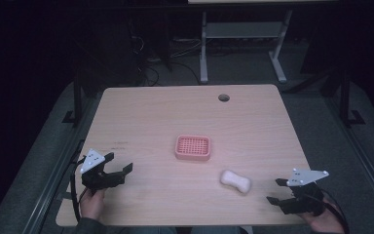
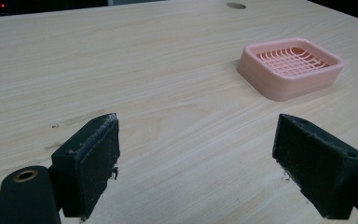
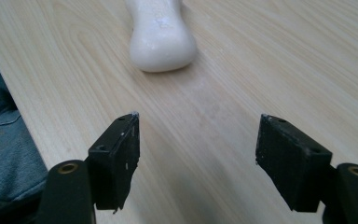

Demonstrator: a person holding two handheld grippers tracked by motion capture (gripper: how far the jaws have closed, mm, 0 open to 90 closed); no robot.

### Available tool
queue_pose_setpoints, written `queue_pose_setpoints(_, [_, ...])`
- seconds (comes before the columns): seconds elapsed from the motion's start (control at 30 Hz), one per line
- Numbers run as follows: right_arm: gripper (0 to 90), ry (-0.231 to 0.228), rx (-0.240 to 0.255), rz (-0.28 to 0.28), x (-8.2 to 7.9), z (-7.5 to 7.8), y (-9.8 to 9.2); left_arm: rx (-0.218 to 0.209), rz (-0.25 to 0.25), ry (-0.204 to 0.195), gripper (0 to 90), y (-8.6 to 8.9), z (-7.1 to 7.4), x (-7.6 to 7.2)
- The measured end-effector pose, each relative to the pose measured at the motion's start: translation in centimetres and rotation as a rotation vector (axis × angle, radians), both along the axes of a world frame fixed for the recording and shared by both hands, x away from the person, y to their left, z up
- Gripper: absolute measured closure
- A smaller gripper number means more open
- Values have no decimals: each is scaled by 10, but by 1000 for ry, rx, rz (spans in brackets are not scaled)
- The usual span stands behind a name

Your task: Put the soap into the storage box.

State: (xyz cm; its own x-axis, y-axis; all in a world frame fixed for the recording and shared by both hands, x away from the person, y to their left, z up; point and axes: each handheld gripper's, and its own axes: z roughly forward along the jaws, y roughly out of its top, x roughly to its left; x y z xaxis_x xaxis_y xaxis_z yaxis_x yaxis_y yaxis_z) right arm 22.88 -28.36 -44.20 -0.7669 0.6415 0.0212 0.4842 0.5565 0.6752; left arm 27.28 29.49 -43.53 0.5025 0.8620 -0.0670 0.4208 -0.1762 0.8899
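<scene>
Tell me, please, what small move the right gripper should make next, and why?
Probably ease the right gripper forward until its jaws straddle the white waisted soap bar. Its jaws stand open with nothing between them, and the bar lies just ahead of them on the pale wooden table, apart from the pink slotted plastic soap dish. The left gripper is open too, but farther from the bar.

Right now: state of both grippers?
Left gripper: jaws open, holding nothing.
Right gripper: jaws open, holding nothing; soap bar lies ahead of it.
</scene>
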Motion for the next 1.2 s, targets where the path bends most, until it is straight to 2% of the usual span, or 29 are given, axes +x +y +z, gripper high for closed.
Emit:
queue_pose_setpoints(0.2, [272, 5, -15, 36, 8, 4, 12, 10, -2, 1, 141, -2, 0, 0])
queue_pose_setpoints(0.27, [265, 9, -37, 50, 10, 5, 18, 30, -13, -2, 141, -5, 0, 1])
queue_pose_setpoints(0.4, [264, 9, -41, 63, 10, 8, 24, 50, -18, -9, 141, -7, 0, 0])
queue_pose_setpoints(0.63, [262, 9, -53, 79, 11, 11, 33, 48, -23, -3, 141, -8, -2, 0])
queue_pose_setpoints(0.73, [262, 14, -77, 94, 12, 13, 41, 54, -29, 3, 141, -8, -3, 0])
queue_pose_setpoints(0.9, [262, 14, -88, 117, 14, 17, 51, 57, -29, 5, 141, -9, -4, 1])
queue_pose_setpoints(1.2, [262, 15, -121, 160, 24, 25, 66, 60, -22, -1, 141, -8, -2, 1])
